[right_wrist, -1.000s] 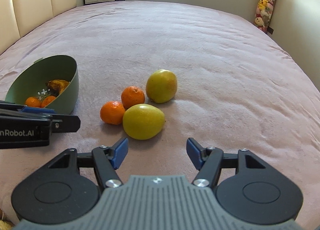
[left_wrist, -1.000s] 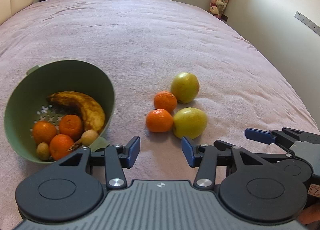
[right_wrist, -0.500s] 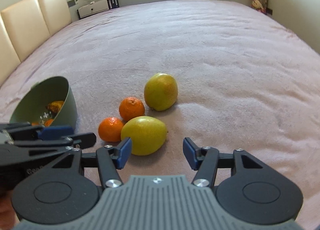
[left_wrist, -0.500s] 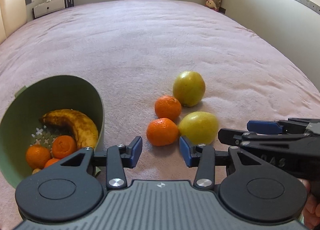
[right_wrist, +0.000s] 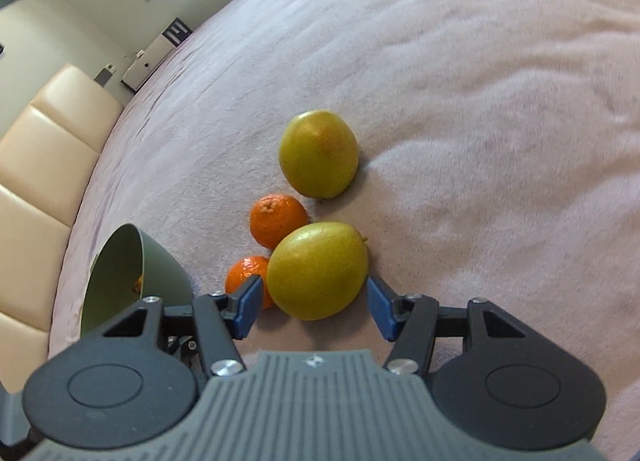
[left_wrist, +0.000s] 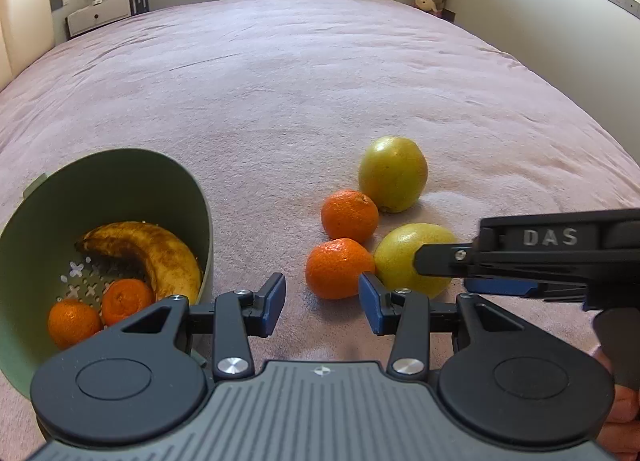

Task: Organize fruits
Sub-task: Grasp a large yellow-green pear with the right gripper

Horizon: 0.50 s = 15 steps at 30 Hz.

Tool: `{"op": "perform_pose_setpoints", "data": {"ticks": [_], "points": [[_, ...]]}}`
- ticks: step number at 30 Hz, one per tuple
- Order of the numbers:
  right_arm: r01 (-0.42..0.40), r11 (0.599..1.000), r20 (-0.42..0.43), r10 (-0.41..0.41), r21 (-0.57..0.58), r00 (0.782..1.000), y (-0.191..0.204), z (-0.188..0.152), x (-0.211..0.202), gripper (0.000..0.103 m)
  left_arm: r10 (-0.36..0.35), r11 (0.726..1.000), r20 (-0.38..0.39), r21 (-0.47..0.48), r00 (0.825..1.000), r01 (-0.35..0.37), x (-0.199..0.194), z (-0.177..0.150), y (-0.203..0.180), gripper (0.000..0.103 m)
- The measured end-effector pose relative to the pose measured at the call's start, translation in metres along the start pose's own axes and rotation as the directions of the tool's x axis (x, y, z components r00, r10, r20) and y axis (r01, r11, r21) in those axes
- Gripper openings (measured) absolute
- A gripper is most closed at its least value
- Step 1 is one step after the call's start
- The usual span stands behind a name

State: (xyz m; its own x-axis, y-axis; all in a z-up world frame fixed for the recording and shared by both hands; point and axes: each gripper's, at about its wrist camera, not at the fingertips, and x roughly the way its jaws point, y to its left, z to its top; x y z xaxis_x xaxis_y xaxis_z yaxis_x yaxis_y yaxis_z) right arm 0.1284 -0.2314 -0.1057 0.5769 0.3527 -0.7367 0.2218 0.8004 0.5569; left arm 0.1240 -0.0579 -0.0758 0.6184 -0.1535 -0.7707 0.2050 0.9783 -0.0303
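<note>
Yellow-green lemon (right_wrist: 316, 271) lies on the bed (right_wrist: 480, 101) at lower centre, between the right gripper's (right_wrist: 314, 307) spread jaws, untouched. Left gripper (left_wrist: 322, 303) jaws spread, empty, beside the green bowl (left_wrist: 192, 197).

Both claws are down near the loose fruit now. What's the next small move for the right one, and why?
Probably ease the right claw forward a little, then close. The near yellow-green fruit sits just ahead of its open blue pads, centred but not yet between them. One mandarin touches that fruit on its left, so keep the left pad clear of it.
</note>
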Motion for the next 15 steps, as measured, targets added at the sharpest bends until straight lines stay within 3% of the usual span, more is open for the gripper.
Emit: {"op": "perform_pose_setpoints", "data": {"ticks": [15], "points": [[-0.023, 0.992, -0.038, 0.028, 0.124, 0.999, -0.010, 0.008, 0.034, 0.063, -0.024, 0.999, -0.018, 0.038, 1.000, 0.024, 0.014, 0.003, -0.002, 0.050]]}}
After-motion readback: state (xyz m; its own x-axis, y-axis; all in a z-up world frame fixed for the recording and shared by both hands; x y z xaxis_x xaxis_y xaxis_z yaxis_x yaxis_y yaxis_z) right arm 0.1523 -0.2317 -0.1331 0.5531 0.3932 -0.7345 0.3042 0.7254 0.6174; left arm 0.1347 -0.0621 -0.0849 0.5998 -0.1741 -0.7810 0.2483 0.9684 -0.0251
